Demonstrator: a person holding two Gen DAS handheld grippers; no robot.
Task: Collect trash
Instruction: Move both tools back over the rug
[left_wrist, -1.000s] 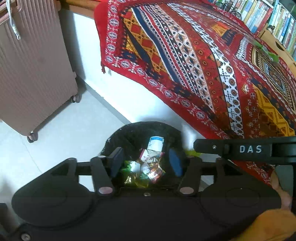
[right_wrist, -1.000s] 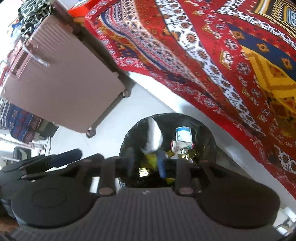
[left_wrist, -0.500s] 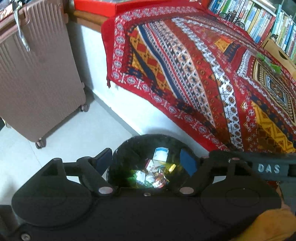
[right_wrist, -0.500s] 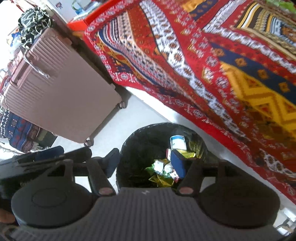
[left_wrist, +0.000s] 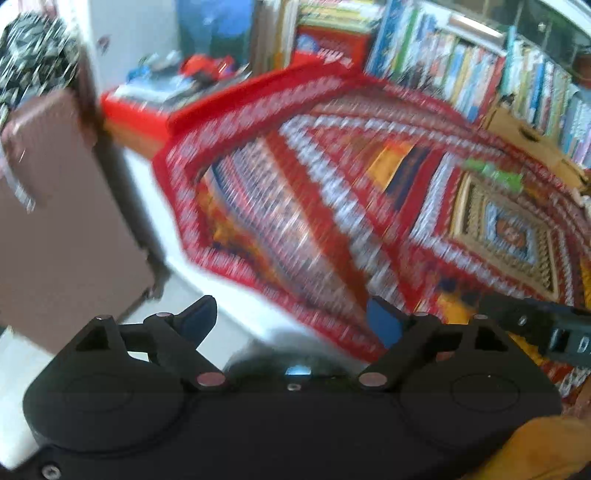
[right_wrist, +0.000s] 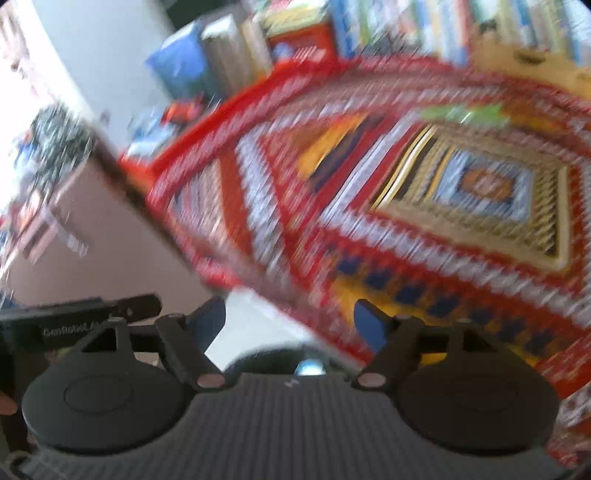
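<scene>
Trash bin, black-lined, peeks only as a dark rim at the bottom of both blurred views, just under the tool bodies, on the pale floor beside the bed. Left tongs are spreading apart with nothing between them; right tongs are likewise widening and empty. A red patterned blanket covers the bed, a green scrap lying on it. A pink suitcase stands at left.

My left gripper is opening wide, with nothing between its blue pads. My right gripper is opening too, and it is empty. Both point slanting down.
</scene>
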